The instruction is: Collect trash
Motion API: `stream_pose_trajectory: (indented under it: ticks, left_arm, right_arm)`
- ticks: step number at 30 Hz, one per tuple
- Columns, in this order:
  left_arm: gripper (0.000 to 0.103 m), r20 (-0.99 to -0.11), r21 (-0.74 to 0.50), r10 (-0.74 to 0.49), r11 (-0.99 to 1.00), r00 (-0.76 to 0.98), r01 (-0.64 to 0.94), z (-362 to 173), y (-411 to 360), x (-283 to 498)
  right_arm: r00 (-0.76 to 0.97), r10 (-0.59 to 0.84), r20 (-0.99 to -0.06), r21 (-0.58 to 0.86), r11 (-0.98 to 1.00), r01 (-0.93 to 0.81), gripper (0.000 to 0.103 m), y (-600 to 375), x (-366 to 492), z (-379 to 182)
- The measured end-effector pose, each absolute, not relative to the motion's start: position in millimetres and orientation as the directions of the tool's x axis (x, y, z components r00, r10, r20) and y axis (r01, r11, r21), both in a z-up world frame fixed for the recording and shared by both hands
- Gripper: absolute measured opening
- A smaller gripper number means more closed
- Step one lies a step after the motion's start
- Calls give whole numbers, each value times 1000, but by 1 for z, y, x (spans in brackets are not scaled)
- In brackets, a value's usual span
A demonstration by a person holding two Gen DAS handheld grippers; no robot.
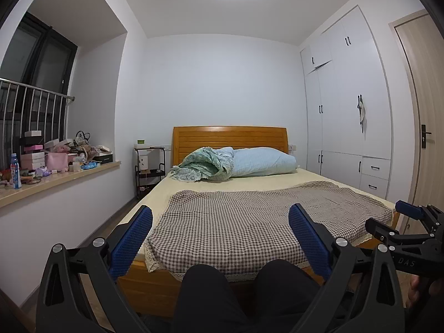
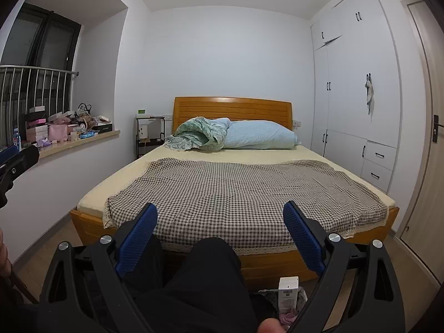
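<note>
- Left gripper (image 1: pixel 220 219): held up facing the bed (image 1: pixel 155 280), blue pads (image 1: pixel 133 241) spread wide, nothing between them.
- Right gripper (image 2: pixel 220 217): same posture, blue pads (image 2: pixel 302 238) spread wide, nothing held. It also shows at the right edge of the left wrist view; the left one shows at the left edge of the right wrist view.
- Person seated at the foot of the bed; knees in dark trousers (image 1: pixel 205 285) sit below both grippers.
- Trash candidates: a small white box (image 2: pixel 288 291) with a printed code, lying on the floor by the person's legs, just in front of the bed frame, on top of some crumpled cloth-like items (image 2: pixel 301 295); what these are I cannot tell.
- Window sill (image 1: pixel 69 179) on the left wall: crowded with boxes (image 1: pixel 32 156), a pink pouch (image 1: pixel 57 161), a bottle (image 1: pixel 15 170) and small clutter.
- Bed: checked cover (image 1: pixel 236 222) over the foot half, blue pillow (image 1: pixel 263 162) and bunched green blanket (image 1: pixel 205 165) at the wooden headboard (image 1: pixel 230 138).
- White wardrobe (image 1: pixel 349 111) along the right wall.
</note>
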State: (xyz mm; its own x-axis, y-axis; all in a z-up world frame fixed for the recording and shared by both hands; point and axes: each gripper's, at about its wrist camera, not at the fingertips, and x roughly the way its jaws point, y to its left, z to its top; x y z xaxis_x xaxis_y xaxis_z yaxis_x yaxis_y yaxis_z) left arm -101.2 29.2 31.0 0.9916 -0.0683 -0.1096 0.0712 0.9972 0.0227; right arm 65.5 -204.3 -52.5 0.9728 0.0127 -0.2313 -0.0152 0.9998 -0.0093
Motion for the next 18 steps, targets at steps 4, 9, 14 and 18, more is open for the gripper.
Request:
stream_pose_trajectory:
  ticks: [4,9,14,18]
  left_arm:
    - [95,-111,25,-67,997,992,71,30,29,-101]
    - [95,-111,27,-69,997,991,72,30,29,-101]
    - [95,-111,28,-69,997,991,73,29,28,-100]
    - [95,-111,28,-69,997,991,73,29,28,-100]
  right_arm:
    - [972,10,-236,-11,1000,-13,88,-205,66,-53]
    - [972,5,-234,-12,1000,-8,88,-205,64,-51]
    - [972,9,-236,-25,1000,-15,88,-202,63,-52]
    - [971,6,-238,-17,1000,-10,88,-205,63,-51]
